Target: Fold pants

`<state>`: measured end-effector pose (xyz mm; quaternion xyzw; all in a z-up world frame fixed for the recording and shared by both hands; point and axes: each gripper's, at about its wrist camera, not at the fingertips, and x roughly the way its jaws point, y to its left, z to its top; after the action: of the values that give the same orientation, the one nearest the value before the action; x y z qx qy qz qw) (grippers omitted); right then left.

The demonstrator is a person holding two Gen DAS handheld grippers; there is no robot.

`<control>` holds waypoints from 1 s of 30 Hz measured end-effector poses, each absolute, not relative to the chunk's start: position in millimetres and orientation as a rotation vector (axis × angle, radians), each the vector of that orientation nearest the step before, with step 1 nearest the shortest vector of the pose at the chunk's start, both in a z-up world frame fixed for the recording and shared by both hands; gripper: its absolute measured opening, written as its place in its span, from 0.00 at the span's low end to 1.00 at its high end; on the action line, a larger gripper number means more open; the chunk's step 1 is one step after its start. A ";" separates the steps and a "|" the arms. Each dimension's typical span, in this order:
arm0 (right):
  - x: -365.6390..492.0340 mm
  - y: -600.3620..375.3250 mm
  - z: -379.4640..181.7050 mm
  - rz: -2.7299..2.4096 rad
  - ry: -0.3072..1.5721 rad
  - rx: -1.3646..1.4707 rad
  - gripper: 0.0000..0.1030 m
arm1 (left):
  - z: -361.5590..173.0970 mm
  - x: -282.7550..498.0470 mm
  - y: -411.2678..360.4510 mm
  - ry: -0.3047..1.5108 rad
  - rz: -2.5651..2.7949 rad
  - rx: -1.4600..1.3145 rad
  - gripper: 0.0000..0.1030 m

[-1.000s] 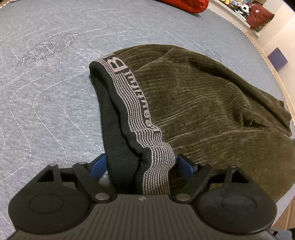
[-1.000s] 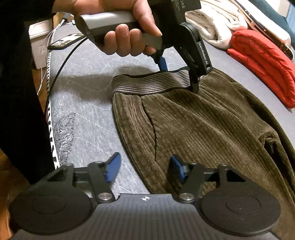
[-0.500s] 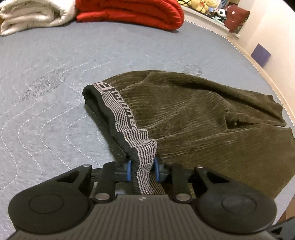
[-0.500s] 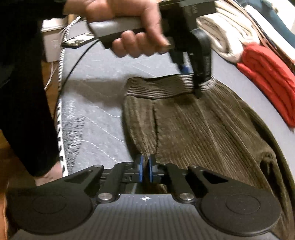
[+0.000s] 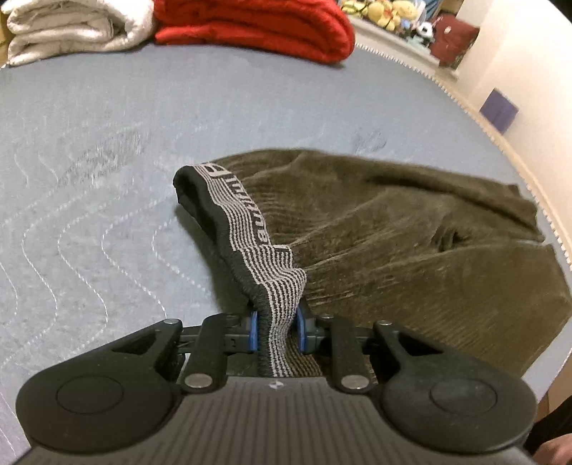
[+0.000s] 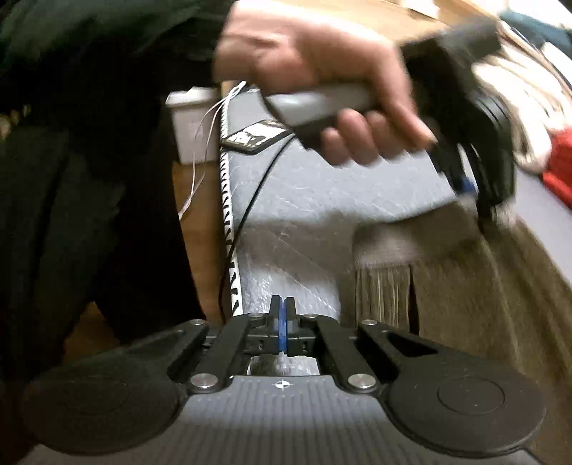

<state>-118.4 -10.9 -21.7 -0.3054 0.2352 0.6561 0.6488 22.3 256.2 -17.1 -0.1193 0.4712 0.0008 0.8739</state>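
My left wrist camera sat low behind my left gripper (image 5: 275, 329), facing across the grey quilted mattress (image 5: 107, 232) toward its far edge. My right wrist camera looked from the near edge along it. Both views shared the olive corduroy pants (image 5: 411, 250) (image 6: 464, 286), close up.

1. The olive-green ribbed pants (image 5: 411, 243) are spread on the grey quilted mattress (image 5: 107, 150).
2. The grey-and-black striped elastic waistband (image 5: 250, 229) is found at their left end.
3. Behind, a folded white blanket (image 5: 71, 28) is set left of a folded red blanket (image 5: 257, 25).
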 end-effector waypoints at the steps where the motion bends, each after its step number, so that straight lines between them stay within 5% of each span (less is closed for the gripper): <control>1: -115.0 -10.1 -21.7 1.472 0.541 -0.691 0.00 | -19.2 25.4 256.5 0.997 0.014 -0.250 0.31; 4: -97.6 -17.1 -18.6 1.374 0.569 -0.652 0.06 | -20.0 33.6 261.3 1.013 0.046 -0.272 0.43; 8: -66.1 -48.3 -14.3 1.196 0.600 -0.546 0.55 | -15.6 42.8 264.5 0.984 0.070 -0.270 0.48; 16: -5.6 -97.6 -60.1 0.842 0.858 -0.543 0.60 | -1.4 80.9 274.3 0.856 0.154 -0.302 0.48; 24: 6.6 -133.0 -26.3 0.819 0.801 -0.401 0.68 | -22.0 134.4 260.6 0.789 0.222 -0.210 0.48; 27: 11.3 -145.6 -22.2 0.783 0.798 -0.408 0.74 | -36.3 154.7 259.3 0.789 0.232 -0.176 0.57; 30: 13.5 -149.9 -29.3 0.711 0.826 -0.448 0.74 | -46.9 175.9 259.1 0.836 0.242 -0.133 0.76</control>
<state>13.5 -149.9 -29.3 -0.2114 0.3895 0.3355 0.8313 175.9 259.1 -46.9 -0.0646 0.4048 0.1171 0.9046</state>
